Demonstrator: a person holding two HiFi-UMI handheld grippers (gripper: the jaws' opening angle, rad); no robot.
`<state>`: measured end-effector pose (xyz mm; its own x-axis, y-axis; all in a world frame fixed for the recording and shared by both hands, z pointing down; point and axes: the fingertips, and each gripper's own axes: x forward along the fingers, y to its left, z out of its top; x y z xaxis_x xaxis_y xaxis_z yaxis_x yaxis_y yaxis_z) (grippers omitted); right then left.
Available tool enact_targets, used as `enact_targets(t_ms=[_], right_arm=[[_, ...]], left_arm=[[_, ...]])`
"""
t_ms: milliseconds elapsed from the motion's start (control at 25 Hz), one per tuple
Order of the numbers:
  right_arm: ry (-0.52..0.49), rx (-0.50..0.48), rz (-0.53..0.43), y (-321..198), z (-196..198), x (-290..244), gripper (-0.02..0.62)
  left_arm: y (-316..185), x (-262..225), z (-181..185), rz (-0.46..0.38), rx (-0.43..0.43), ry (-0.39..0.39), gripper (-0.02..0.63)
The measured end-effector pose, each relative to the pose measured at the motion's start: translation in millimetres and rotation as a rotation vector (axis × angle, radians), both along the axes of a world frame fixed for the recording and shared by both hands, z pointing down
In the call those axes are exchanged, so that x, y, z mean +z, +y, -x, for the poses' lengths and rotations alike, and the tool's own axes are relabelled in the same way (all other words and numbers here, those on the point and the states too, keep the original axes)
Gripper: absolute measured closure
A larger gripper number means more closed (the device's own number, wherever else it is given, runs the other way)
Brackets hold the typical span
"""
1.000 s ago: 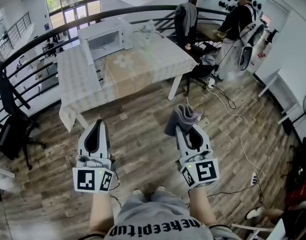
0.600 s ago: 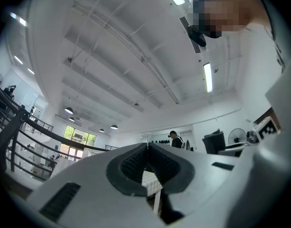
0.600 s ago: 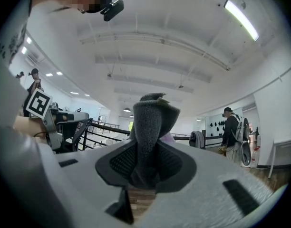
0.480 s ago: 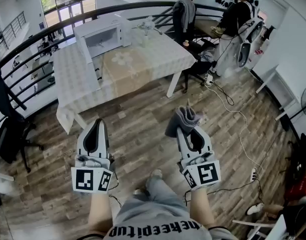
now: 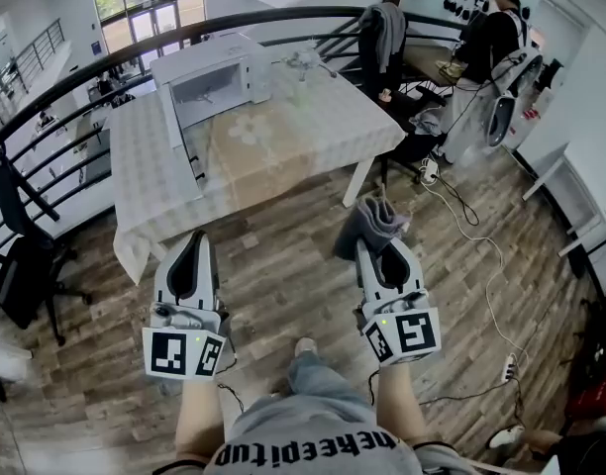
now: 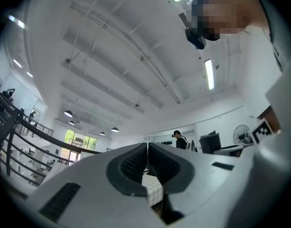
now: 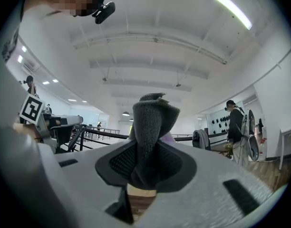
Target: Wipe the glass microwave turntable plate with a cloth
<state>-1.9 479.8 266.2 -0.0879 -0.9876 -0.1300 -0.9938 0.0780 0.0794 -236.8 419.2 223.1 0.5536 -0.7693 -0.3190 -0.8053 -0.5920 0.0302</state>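
1. L gripper [image 5: 196,253]: jaws pressed together, nothing betw. them. Held over wood floor [image 5: 283,285], well apart from table [image 5: 313,132].
2. Microwave [image 5: 209,77] sits on table w/ door swung open. Glass turntable plate not made out; can't tell if it's inside or out on the table.
3. R gripper [image 5: 374,250]: jaws clamped on grey cloth [image 5: 366,223], bunch sticking up past the tips.
4. Progress, my read: cloth in hand, no wiping begun. Left to do: get to table, find plate, wipe it.

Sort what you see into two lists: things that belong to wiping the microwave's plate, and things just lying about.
Job: grey cloth in the right gripper; microwave on the table.
Lying about: hanging jacket; floor cables; black office chair.
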Motion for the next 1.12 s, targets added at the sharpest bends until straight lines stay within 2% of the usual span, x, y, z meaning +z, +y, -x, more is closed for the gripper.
enact_targets(t_ms=[320,560,880,1120], right_arm=[[0.025,-0.047,-0.015,-82,-45,-15,0.488],[0.009,-0.094,-0.029,-118,-72,-13,0.488],[-0.029,-0.110,-0.012,-155,-95,-3,0.488],[-0.028,-0.109,0.007,-196,-97,6,0.488]], left_arm=[[-68,-16,-49,-0.034,-0.037,0.010,0.594],[-93,-20,-81,-0.055,-0.060,0.006,0.595],[-129,-10,-102,-0.030,-0.075,-0.011,0.595],[-172,1,-108,-0.011,-0.064,-0.007,0.595]])
